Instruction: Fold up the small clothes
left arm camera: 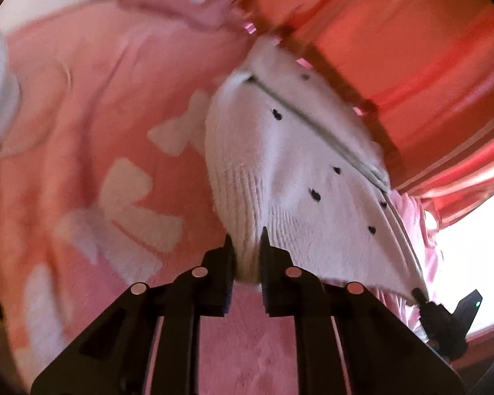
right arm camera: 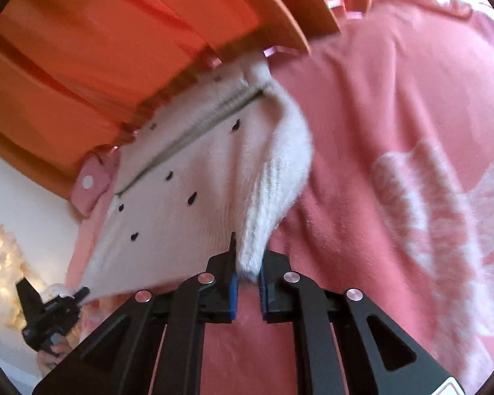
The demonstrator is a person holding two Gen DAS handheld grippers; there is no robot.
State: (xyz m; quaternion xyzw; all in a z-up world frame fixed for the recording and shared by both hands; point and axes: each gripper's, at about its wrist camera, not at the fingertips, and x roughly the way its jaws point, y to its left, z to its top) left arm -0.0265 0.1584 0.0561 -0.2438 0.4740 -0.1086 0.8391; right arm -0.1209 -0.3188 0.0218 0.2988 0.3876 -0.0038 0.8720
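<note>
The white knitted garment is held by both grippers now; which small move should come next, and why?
Probably carry the held ribbed edge forward and lay it over the far part by the zipper. The left gripper and right gripper each have jaws shut on a corner of the white knitted garment, which hangs lifted and stretched between them above the pink blanket, so one fold seems ready.

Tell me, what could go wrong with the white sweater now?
Each claw pinches only a small bit of the sweater: the left claw and the right claw hold its ribbed hem, so it might slip out. It hangs stretched between them over the pink blanket, so it may sag or fold crooked.
</note>
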